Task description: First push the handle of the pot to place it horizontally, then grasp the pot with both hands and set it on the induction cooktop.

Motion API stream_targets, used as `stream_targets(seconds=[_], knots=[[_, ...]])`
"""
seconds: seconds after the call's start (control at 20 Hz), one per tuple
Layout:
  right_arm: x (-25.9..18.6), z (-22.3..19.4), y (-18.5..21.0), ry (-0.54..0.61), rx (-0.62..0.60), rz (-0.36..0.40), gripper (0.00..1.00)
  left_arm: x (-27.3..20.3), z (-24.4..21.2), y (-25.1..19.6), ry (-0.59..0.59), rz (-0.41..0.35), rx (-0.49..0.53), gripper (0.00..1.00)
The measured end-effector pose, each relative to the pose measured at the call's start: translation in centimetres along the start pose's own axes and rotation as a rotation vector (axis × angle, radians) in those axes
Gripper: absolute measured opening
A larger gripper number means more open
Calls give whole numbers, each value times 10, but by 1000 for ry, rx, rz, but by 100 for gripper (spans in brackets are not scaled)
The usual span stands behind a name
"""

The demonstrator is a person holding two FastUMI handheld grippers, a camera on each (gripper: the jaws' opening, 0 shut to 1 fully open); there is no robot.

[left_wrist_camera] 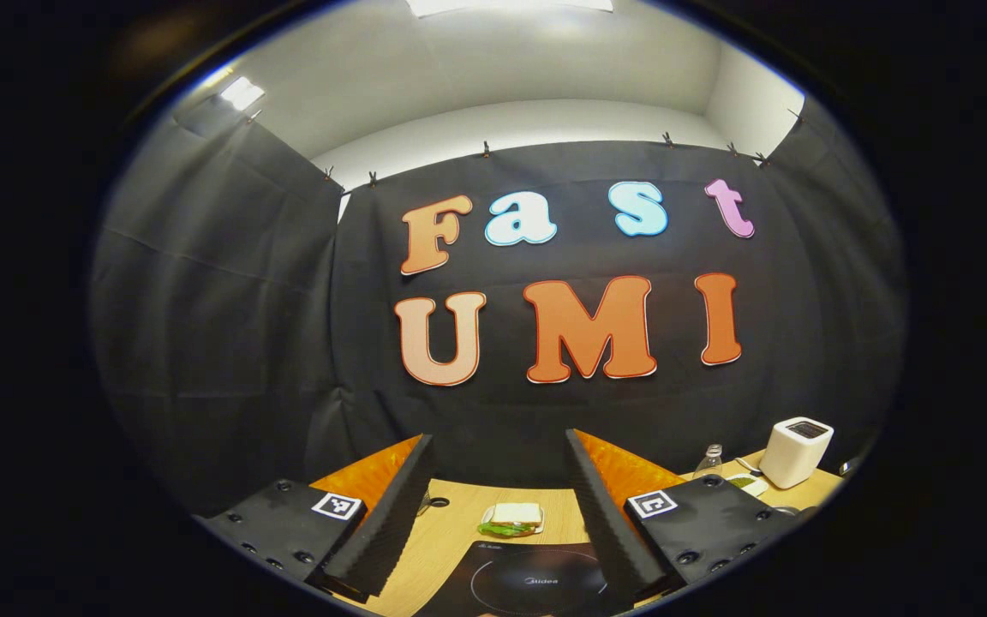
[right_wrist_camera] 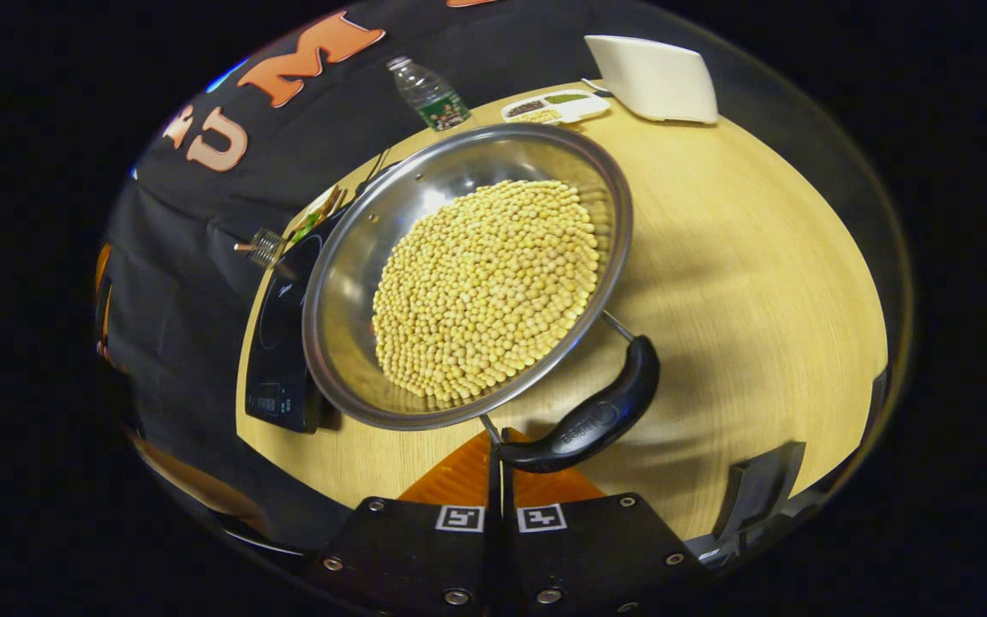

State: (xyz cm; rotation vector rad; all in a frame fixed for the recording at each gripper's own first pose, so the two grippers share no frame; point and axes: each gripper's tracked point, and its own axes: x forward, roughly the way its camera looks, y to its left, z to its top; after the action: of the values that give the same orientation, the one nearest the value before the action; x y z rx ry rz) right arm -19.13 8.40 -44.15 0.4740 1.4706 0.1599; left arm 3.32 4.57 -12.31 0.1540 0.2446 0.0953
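My left claw (left_wrist_camera: 498, 514) is spread wide with nothing between its fingers, raised above the table (left_wrist_camera: 451, 536) and looking toward the booth wall. Past its tips I see the black induction cooktop (left_wrist_camera: 528, 583), and just beyond that a sandwich on a small plate (left_wrist_camera: 513, 518). A white appliance (left_wrist_camera: 795, 452) and a bottle (left_wrist_camera: 710, 461) stand to the far right.

My right claw (right_wrist_camera: 498, 450) has its fingers drawn together, with the tips right at the near end of the pot's black handle (right_wrist_camera: 592, 420); whether they pinch it I cannot tell. The steel pot (right_wrist_camera: 348, 291), filled with yellow beans (right_wrist_camera: 485, 291), overlaps the cooktop's near edge. A divided tray (right_wrist_camera: 555, 106) lies behind.
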Motion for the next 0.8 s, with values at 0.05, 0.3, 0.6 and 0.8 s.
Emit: stream_targets(seconds=[0.05, 0.3, 0.6, 0.8], knots=[[-1, 6, -3, -16, -5, -14, 0, -1, -1, 0, 4, -2, -1, 97], [-7, 37, -22, -70, 16, -70, 0, 9, -6, -2, 21, -11, -6, 96], [-3, 64, -46, -95, -8, -160, 0, 7, -3, 4, 5, -5, 2, 98], [-1, 82, -58, -110, -19, -215, 0, 9, -8, 8, 14, -3, -5, 98]])
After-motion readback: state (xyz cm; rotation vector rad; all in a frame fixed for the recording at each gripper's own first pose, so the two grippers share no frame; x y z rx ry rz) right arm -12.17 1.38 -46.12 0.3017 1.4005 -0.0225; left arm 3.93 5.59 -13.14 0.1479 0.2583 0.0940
